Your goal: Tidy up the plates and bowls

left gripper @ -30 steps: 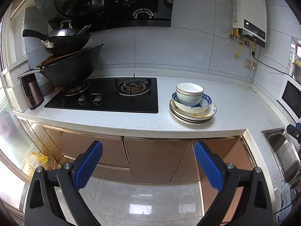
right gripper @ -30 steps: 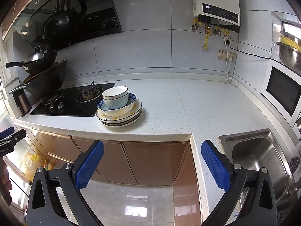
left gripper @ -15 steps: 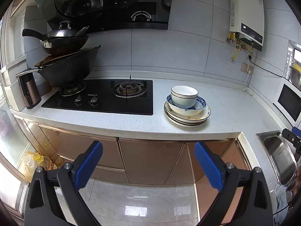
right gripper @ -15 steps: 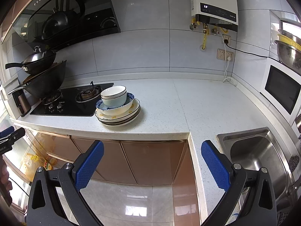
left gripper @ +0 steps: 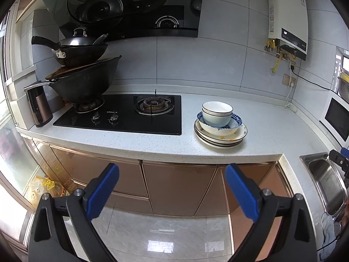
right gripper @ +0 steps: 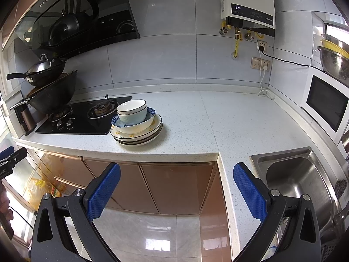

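Observation:
A stack of dishes stands on the white speckled counter [left gripper: 152,146] right of the hob. Several plates [left gripper: 220,140] lie at the bottom, a blue-patterned bowl [left gripper: 236,119] on them, and white bowls [left gripper: 217,113] nested on top. The stack also shows in the right wrist view: plates [right gripper: 139,136], white bowls [right gripper: 132,110]. My left gripper [left gripper: 172,174] is open and empty, held out over the floor in front of the cabinets, well short of the stack. My right gripper [right gripper: 176,174] is open and empty too, below the counter edge, right of the stack.
A black gas hob [left gripper: 122,115] carries stacked woks [left gripper: 82,83] at the left, with a kettle [left gripper: 39,104] beside it. A steel sink [right gripper: 292,174] sits at the right, a microwave [right gripper: 325,102] on the right wall. Brown cabinet doors [left gripper: 178,187] run under the counter.
Both grippers have drifted slightly; the dish stack sits a little lower and more central in the left view. Both stay open and empty.

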A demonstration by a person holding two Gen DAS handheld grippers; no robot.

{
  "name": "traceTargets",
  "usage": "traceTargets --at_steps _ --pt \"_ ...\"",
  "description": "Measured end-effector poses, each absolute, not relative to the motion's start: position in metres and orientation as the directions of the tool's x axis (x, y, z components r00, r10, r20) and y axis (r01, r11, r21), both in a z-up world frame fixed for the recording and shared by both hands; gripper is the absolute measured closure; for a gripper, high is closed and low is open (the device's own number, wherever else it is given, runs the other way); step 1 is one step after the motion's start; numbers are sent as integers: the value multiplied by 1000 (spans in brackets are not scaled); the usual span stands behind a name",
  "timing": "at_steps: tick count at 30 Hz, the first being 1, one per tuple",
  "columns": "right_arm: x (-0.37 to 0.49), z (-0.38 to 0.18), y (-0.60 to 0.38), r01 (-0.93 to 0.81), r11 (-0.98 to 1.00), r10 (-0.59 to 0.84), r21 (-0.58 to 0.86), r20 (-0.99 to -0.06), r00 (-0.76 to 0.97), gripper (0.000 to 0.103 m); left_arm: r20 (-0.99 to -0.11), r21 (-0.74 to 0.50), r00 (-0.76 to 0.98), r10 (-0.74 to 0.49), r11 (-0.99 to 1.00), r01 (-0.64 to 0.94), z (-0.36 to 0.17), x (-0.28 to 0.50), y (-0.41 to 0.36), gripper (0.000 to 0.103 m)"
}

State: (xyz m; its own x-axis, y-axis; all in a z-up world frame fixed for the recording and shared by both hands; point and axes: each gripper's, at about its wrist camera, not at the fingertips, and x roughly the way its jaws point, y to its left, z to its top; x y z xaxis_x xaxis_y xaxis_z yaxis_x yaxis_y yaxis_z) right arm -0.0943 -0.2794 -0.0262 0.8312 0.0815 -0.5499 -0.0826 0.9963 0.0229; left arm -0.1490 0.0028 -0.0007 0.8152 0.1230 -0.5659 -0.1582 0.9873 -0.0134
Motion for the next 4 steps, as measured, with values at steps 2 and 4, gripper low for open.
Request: traceTargets --at_steps 2,4 --pt "-96 -26 -279 -83 996 81 22 -549 832 1 -562 -13 817 126 987 -161 -1 -150 3 4" --pt "-97 -26 -279 -82 996 79 20 -549 832 1 -560 -8 818 133 986 -166 -1 -150 3 4"
